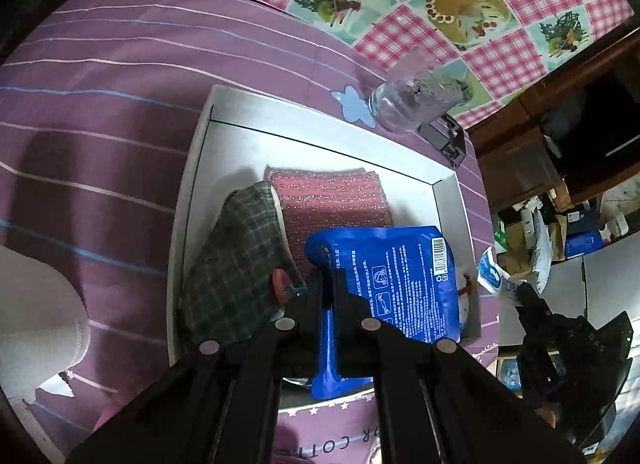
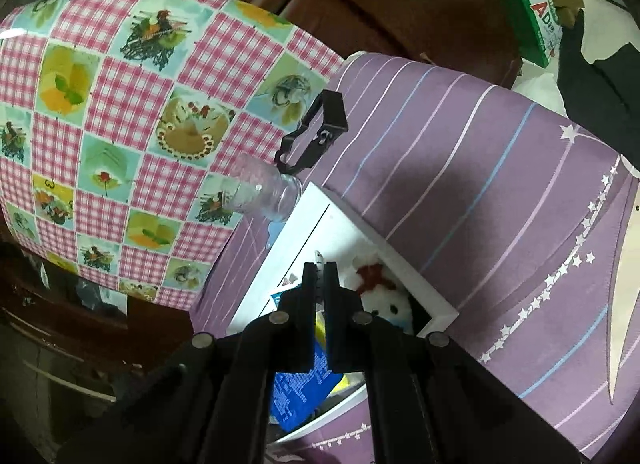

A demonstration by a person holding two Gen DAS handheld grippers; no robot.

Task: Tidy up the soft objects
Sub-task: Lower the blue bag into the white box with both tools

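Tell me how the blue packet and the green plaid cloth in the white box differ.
The blue packet is glossy plastic with white print and a barcode; the green plaid cloth is matte checked fabric. The packet's edge is pinched in the shut left claw; the cloth lies loose. The packet sits toward the box's right side, the cloth along its left wall. Both are in the white box, overlapping the red sponge.

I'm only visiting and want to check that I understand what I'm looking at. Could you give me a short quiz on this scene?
1. True or false: the left tool is shut on the blue packet.
2. Which of these lies inside the white box? A) green plaid cloth B) clear bottle C) black clip
3. Fill in: the box stands on a ___ striped cloth.
Key: 1 true; 2 A; 3 purple.
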